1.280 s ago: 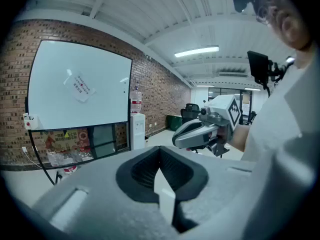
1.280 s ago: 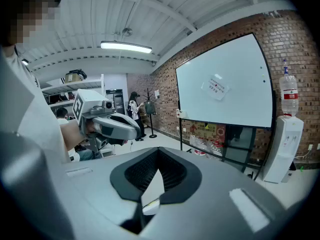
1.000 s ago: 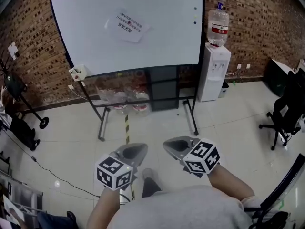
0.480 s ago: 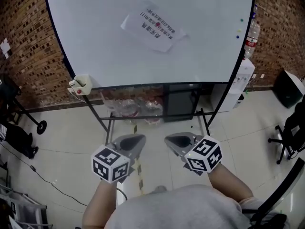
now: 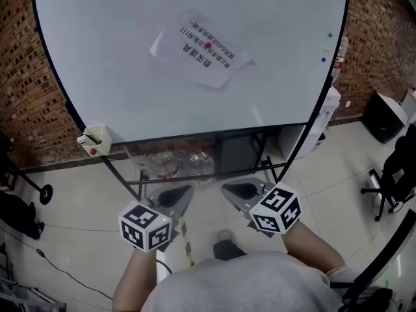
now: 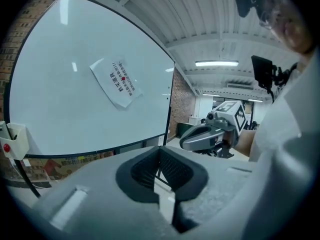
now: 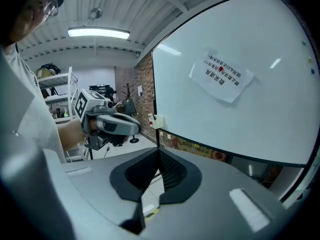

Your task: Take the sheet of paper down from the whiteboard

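Head view: large white glossy whiteboard [image 5: 117, 90] on a black metal stand, filling the upper frame. Pinned high on it, right of centre, a white rectangular sheet of paper [image 5: 188, 41] with black print, hanging tilted. Apparently fixed only by a small round red magnet [image 5: 208, 45] near its middle, hence the skew and the free corners. Low in frame, well apart from the sheet: grey two-jaw left gripper [image 5: 185, 191] and matching right gripper [image 5: 227, 188], side by side just ahead of the torso, tips towards the board. Probably a carry posture for the approach, nothing in reach yet. Small white plastic holder [image 5: 94, 137] with a red button clipped at the board's lower left corner.

Left gripper view: looks along closed jaws, dark ribbed pads meeting at the tip, nothing between. Sheet up and left on the board face, far beyond the tips. Right gripper level alongside at the right.

Right gripper view: same state, pads pressed together, empty. Sheet up and right, magnet as a red spot mid-page. Left gripper alongside at the left, white holder behind it at the board's edge.

Judgement: early approach, sheet not yet touched. Next need: raise both tools and open them. One likely for a free lower corner of the sheet, the other for the magnet. Risk: a tear or crease if pulled with the magnet still seated.
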Tool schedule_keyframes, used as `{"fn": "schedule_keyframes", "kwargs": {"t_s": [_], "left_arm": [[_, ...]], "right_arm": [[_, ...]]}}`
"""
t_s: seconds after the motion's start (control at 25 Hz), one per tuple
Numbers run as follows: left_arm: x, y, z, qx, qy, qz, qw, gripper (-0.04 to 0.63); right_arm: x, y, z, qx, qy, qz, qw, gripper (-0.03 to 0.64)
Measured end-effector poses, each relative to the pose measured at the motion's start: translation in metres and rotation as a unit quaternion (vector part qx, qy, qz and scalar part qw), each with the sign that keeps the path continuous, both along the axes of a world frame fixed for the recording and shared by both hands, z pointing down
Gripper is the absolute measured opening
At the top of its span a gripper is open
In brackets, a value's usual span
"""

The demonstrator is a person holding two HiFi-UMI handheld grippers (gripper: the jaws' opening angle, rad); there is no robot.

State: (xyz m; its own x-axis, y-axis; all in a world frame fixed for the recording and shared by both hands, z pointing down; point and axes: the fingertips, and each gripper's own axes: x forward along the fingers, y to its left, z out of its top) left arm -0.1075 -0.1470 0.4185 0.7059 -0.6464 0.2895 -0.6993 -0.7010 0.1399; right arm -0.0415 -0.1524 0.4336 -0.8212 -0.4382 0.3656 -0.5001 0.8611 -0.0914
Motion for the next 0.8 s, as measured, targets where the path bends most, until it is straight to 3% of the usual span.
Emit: {"fn": "schedule_keyframes", "kwargs": {"t_s": [0.24,0.52,0.8], "left_arm": [[-0.018,-0.027,0.006,0.006,-0.009,0.012,0.9999,-0.002],[-0.023,-0.125,0.013,-0.007,-0.012,0.001,0.9999,-0.002],[-0.042,-0.222,-0.033,0.037,-0.003,-0.037,0.9986,-0.002]], "right_arm": [[-0.019,-0.036,-0.001,0.008,-0.022,0.013,1.000,-0.002],[-0.027,-0.136,0.001,0.009,-0.015,0.000,1.000,-0.002],[-0.044,-0.229,-0.036,0.049,-0.010,-0.026,0.998,-0.002]]}}
